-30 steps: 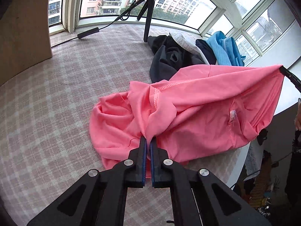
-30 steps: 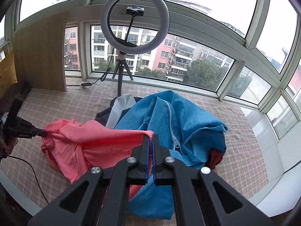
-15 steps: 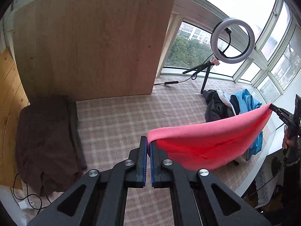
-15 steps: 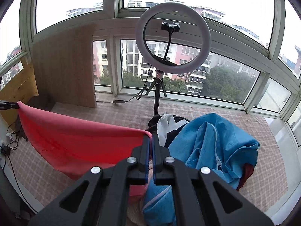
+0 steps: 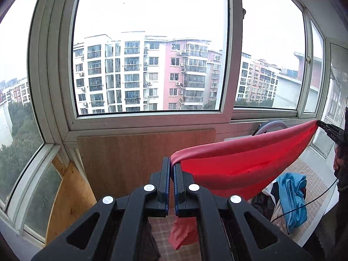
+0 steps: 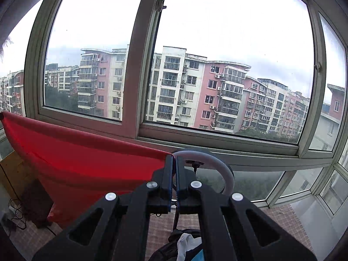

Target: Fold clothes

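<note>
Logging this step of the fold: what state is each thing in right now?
left claw: shut on the pink garment
right claw: shut on the pink garment
pink garment: lifted, stretched between both claws
blue garment: crumpled in the pile
ring light: unlit

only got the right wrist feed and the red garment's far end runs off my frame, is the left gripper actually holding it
observer: yes, the left gripper is shut on the red garment at its other top corner.
operator: anything hanging loose on that side
observer: a loose flap of it dangles straight down below that gripper, over the checked surface.
</note>
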### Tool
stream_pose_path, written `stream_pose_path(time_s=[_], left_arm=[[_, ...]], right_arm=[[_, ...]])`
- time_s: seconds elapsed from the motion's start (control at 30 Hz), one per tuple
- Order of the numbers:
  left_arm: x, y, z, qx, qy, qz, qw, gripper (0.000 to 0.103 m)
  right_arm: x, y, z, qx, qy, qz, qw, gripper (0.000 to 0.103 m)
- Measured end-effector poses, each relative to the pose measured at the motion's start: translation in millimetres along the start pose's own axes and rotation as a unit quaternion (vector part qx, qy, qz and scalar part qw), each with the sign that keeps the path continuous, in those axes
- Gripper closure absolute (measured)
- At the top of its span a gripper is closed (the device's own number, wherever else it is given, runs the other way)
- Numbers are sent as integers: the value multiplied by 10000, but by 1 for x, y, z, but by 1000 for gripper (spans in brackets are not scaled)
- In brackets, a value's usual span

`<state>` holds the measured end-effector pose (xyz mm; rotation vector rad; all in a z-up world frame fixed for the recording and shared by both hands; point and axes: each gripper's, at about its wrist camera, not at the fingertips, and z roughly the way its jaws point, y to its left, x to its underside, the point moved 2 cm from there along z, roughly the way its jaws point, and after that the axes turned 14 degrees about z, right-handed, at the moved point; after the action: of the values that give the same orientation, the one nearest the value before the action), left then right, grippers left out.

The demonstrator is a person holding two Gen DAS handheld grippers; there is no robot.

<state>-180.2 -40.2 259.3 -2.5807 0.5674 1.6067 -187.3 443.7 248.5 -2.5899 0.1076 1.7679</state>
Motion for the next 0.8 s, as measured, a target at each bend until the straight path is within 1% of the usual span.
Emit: stream_pose_path(time_s=[0.07, 0.13, 0.2, 0.23, 0.27, 0.33, 0.4, 0.43, 0.47, 0.5, 0.53, 0.57, 0.6, 0.63, 0.67, 0.7, 0.77, 0.8], left_arm=[[25, -1, -9, -25, 136, 75, 9999, 101], [64, -2, -8, 111, 420, -42, 9990, 101], [121, -15, 7, 440, 944, -89, 9945, 101], [152, -23, 17, 636, 1239, -120, 9902, 101], [183, -32, 27, 829, 1534, -153, 9846, 101], [254, -53, 50, 1169, 2163, -293, 9689, 101], [321, -65, 70, 1402, 2739, -685, 9490, 101], [353, -69, 79, 1487, 2988, -891, 9385, 101], [380, -71, 84, 1523, 3157, -1106, 9300, 101], [400, -73, 84, 1544, 3281, -1298, 9229, 101], [419, -75, 85, 1562, 3398, -1482, 9155, 101], [430, -73, 85, 1534, 3445, -1564, 9129, 101], [437, -73, 83, 1511, 3456, -1623, 9118, 101], [438, -71, 80, 1504, 3430, -1701, 9115, 101], [438, -67, 78, 1492, 3369, -1778, 9125, 101], [436, -64, 75, 1468, 3296, -1859, 9139, 101], [430, -57, 72, 1399, 3187, -1955, 9169, 101], [427, -54, 72, 1346, 3153, -1971, 9185, 101]], right_arm=[[-20, 3, -26, -54, -272, 18, 9996, 101], [13, -6, -37, -221, -29, 175, 9996, 101], [62, -13, -38, -504, 516, 432, 9965, 101], [92, -12, -34, -498, 816, 410, 9946, 101], [122, -10, -28, -491, 1124, 386, 9917, 101], [186, 0, -6, -522, 1856, 352, 9806, 101], [246, 15, 23, -673, 2600, 399, 9624, 100], [270, 23, 38, -734, 2917, 403, 9529, 100], [291, 35, 55, -808, 3189, 318, 9438, 100], [311, 48, 72, -874, 3437, 217, 9348, 96], [325, 61, 86, -885, 3518, 7, 9319, 90], [333, 75, 102, -894, 3531, -199, 9311, 85], [341, 90, 120, -910, 3545, -402, 9297, 71], [346, 106, 142, -974, 3565, -584, 9274, 54], [350, 119, 161, -988, 3541, -723, 9271, 49], [352, 131, 183, -978, 3526, -813, 9271, 47], [355, 154, 226, -959, 3500, -978, 9267, 47], [357, 160, 246, -967, 3539, -949, 9254, 47]])
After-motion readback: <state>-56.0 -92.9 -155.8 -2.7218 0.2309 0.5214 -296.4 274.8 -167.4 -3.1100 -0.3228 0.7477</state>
